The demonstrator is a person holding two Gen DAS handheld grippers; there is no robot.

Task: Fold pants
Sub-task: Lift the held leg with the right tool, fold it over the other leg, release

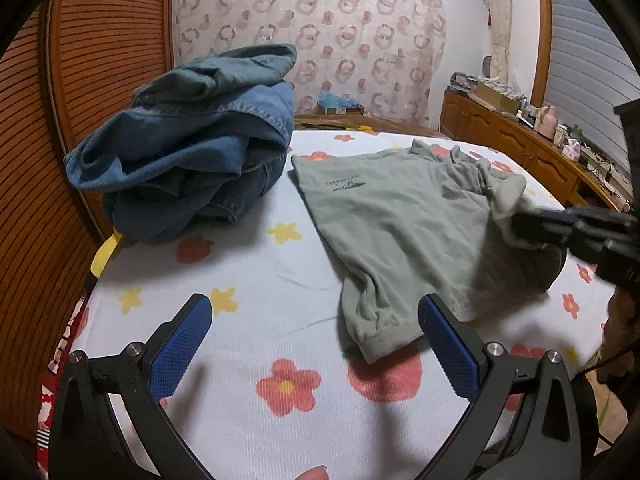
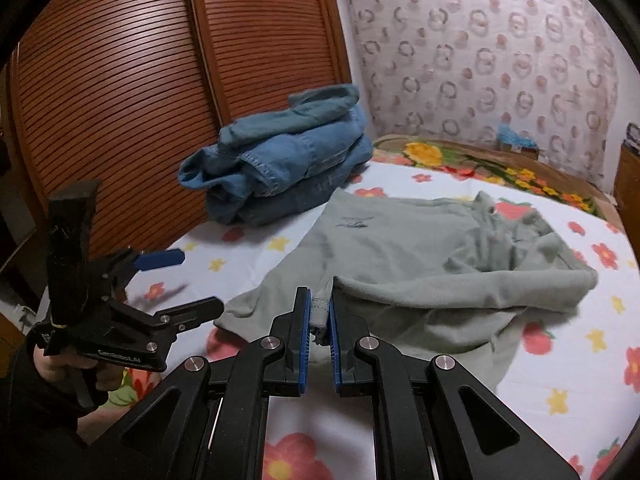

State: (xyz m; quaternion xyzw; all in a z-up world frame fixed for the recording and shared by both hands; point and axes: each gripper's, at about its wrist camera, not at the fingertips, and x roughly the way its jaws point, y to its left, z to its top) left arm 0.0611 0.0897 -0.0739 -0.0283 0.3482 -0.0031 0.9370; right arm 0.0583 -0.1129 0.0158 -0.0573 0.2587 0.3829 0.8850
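At the left, against the slatted wooden doors (image 2: 120,92), a pile of folded denim jeans (image 2: 288,152) is seen on the flowered bedsheet (image 2: 540,380). Just beside it, nearer the middle, the left gripper (image 2: 192,284) is held with its jaws wide apart and nothing between them, above the sheet by the near leg hem. The grey-green shorts (image 2: 400,248), the pants to be folded, are spread in the middle of the bed, with the far-right part already lifted and doubled over. An edge of that cloth is clamped between the closed pads of the right gripper (image 2: 319,312). The fold is judged to be under way. The held edge should be carried across level and taut, laid in line with the opposite edge, and the lower layer pinned by the free claw so it is not dragged.
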